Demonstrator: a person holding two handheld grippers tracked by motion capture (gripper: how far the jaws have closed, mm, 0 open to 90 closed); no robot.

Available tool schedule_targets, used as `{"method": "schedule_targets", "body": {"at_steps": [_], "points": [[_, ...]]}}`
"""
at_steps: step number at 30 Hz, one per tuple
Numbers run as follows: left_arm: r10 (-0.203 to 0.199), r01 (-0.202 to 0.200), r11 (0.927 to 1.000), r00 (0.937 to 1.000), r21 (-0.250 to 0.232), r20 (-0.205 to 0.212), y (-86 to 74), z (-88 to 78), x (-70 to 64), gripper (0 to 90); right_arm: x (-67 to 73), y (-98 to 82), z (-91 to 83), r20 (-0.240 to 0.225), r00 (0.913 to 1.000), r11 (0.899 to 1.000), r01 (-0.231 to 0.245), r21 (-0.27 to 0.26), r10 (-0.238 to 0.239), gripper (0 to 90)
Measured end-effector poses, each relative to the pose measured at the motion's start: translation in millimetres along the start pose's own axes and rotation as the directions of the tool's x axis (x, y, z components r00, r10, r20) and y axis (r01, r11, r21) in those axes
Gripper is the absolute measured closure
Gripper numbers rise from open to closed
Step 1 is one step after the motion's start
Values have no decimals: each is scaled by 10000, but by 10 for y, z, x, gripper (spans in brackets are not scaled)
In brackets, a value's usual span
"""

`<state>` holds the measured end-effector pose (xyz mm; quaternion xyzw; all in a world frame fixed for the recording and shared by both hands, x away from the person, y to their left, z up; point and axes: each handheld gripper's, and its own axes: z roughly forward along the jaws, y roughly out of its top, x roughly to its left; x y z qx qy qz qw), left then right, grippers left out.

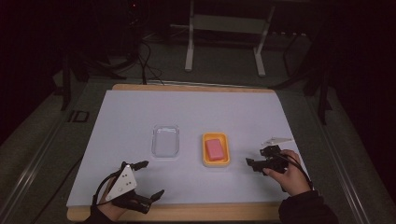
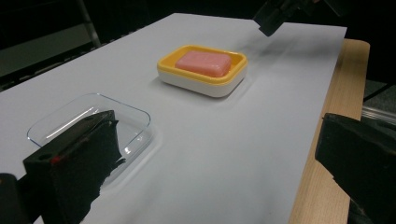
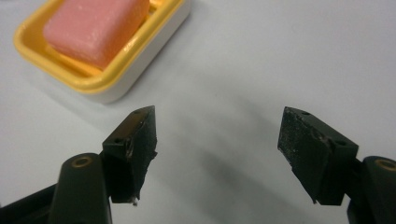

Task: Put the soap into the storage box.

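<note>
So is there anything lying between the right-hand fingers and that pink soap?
Nothing visible. Bare white sheet lies between the open right gripper and the yellow dish holding the pink soap.

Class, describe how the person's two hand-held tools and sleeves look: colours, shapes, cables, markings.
Both tools are black with two blocky jaws. The left tool carries a pale grey three-cornered plate with small dark dots, and a black cable loops from it. The right tool has a similar plate and a black cable running back over the hand. Its rough jaw pads sit on mounts with brass-coloured rings. The right sleeve is dark.
</note>
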<state>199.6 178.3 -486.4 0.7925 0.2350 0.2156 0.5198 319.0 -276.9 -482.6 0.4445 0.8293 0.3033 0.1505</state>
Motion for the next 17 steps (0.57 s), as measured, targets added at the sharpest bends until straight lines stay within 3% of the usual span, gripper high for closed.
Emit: {"method": "schedule_targets", "body": {"at_steps": [9, 17], "points": [[28, -28, 10000, 10000, 33, 18, -2, 9, 0, 5, -30, -98, 48, 107, 9999, 9999, 100, -128, -99, 278], [19, -20, 10000, 10000, 52, 54, -1, 13, 3, 6, -74, -135, 76, 150, 9998, 9983, 161, -556, -153, 274]]}}
